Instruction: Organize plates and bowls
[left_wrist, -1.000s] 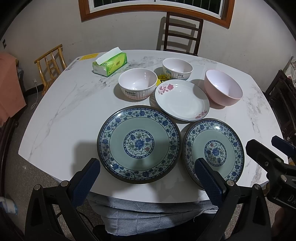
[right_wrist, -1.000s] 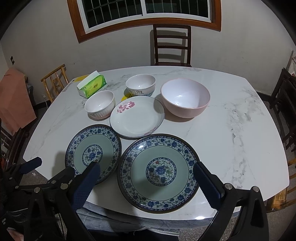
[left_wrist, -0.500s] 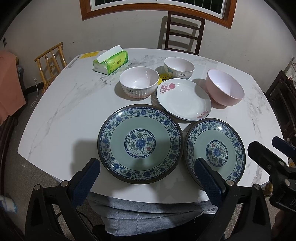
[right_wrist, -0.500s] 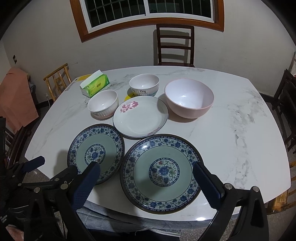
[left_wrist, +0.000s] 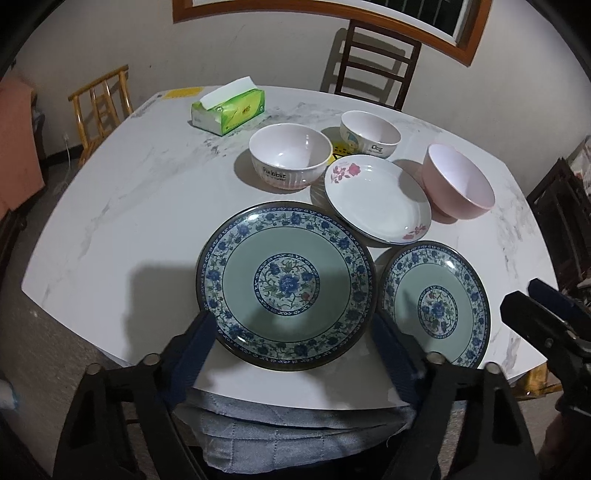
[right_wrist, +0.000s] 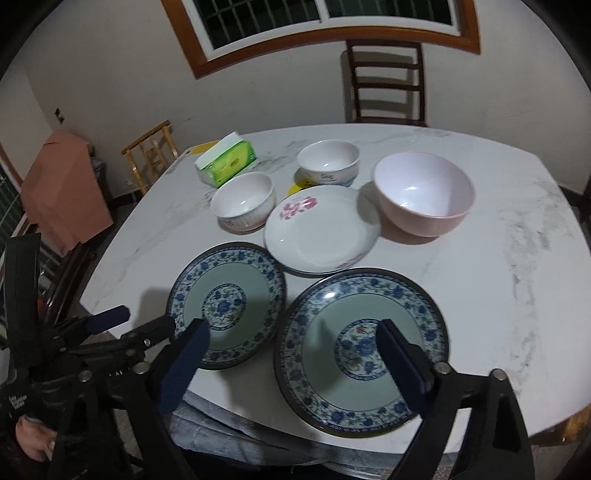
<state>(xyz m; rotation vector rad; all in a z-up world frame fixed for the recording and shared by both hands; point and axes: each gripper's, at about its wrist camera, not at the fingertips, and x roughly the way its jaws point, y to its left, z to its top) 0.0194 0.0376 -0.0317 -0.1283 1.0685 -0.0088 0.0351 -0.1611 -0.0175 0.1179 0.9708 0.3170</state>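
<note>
Two blue-patterned plates are lying at the near edge of the marble table (left_wrist: 110, 206), and we are seeing them from opposite sides. Our left view is centring the left plate (left_wrist: 286, 284), with the right plate (left_wrist: 437, 304) beside it; our right view is centring the right plate (right_wrist: 362, 350) and also showing the window (right_wrist: 321, 22) and a cardboard box (right_wrist: 62, 188), mostly missing from the left view.

Our left gripper (left_wrist: 293, 350) is closing, its fingers straddling the left plate's near rim without pressing it. Our right gripper (right_wrist: 291, 358) is closing too, nothing clamped, above the right plate.

Behind are sitting a white flowered plate (left_wrist: 376, 199), a ribbed bowl (left_wrist: 290, 155), a small bowl (left_wrist: 369, 133), a pink bowl (left_wrist: 458, 181) and a tissue box (left_wrist: 229, 109). Nothing is blocking the near plates.
</note>
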